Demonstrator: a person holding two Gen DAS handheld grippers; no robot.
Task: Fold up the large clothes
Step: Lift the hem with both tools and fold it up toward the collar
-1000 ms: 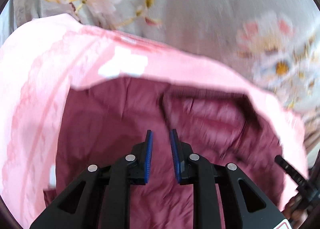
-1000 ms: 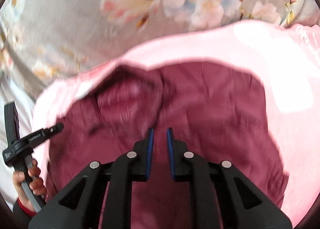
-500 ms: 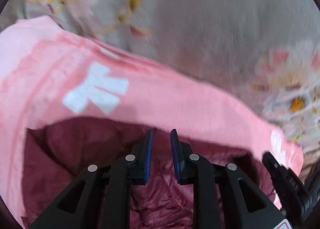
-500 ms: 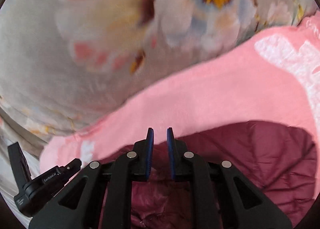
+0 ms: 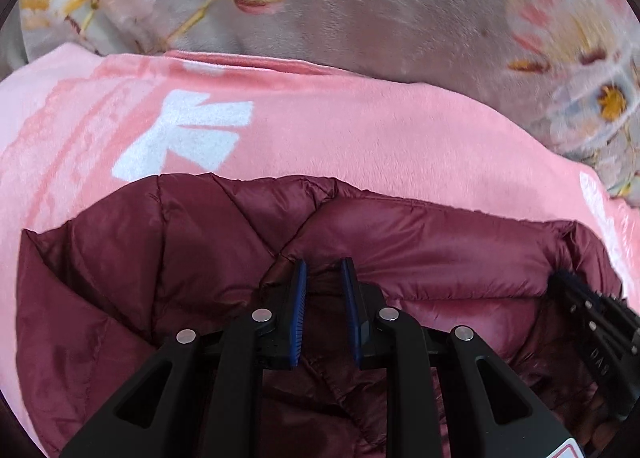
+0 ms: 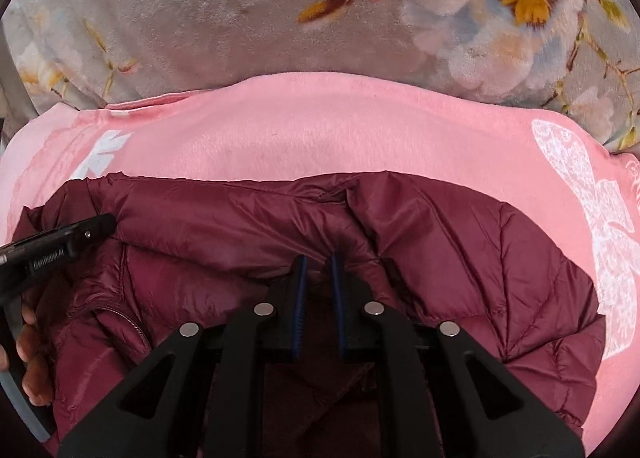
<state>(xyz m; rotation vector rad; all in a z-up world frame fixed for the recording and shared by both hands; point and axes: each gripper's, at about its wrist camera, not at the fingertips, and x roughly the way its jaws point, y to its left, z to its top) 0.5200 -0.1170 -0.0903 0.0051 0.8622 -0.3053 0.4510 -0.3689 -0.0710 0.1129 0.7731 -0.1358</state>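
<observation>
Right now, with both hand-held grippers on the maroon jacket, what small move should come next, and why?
Probably lower the pinched edge onto the layer beneath, then let go. The left hand-held gripper and right hand-held gripper each pinch a fold of the maroon puffer jacket, whose folded edge already lies straight across the pink blanket.

Both grippers same build: left gripper point(image 5: 324, 270) and right gripper point(image 6: 318, 266) have matte black plastic linkage arms with triangular cutouts, round silver pivot pins, two per side. Finger pads point(image 5: 301, 310) are blue and ribbed. White sticker with red border at the left unit's lower corner. From the right wrist view, the left unit's body carries white "GenRobot.AI" lettering; hand point(image 6: 30, 354) wraps its grey handle.
</observation>
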